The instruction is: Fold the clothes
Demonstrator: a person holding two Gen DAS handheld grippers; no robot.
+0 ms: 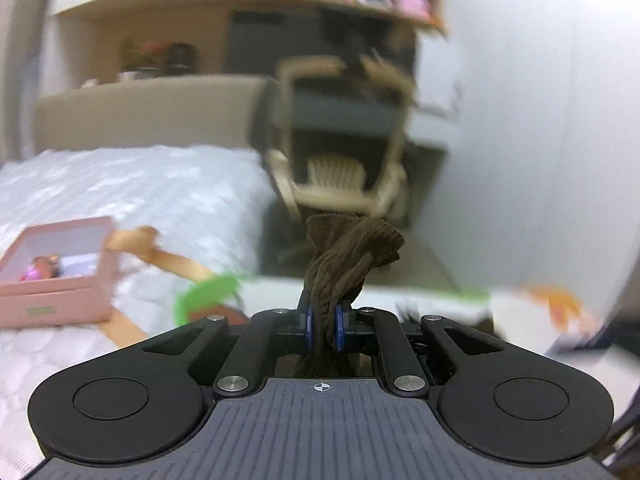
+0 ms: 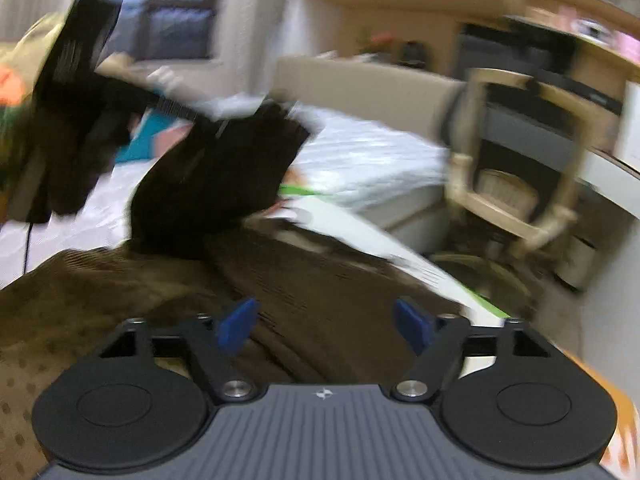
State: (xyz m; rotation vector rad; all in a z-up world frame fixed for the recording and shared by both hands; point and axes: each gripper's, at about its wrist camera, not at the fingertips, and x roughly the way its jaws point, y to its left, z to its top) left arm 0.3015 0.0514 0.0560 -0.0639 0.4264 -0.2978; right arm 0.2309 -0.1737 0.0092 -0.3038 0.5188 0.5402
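1. Left tool (image 1: 323, 326): blue pads pressed together on a bunched fold of the brown ribbed corduroy garment (image 1: 348, 256). Fabric sticks up fwd of the pads in a twisted tuft; more of it shows below, btwn the linkage arms.
2. Right tool (image 2: 325, 326): jaws spread wide, nothing btwn the blue pads (image 2: 236, 324). Tool hangs just above the same brown garment (image 2: 304, 300); contact cannot be told due to blur.
3. Garment posn, right wrist view: spread across the lower frame, over a white sheet w/ green edge (image 2: 360, 236) at its far side.
4. Right wrist view, upper left: black object (image 2: 80, 92), blurred; type not clear.
5. Left wrist view, bkgd: white quilted bed (image 1: 160, 188) w/ open pink cardboard box (image 1: 60, 280) on it; tan ribbon (image 1: 160, 258) beside the box.
6. Beige chair (image 1: 344, 136) stands past the bed corner, near a wooden desk/shelf unit (image 1: 240, 4). Both blurred.
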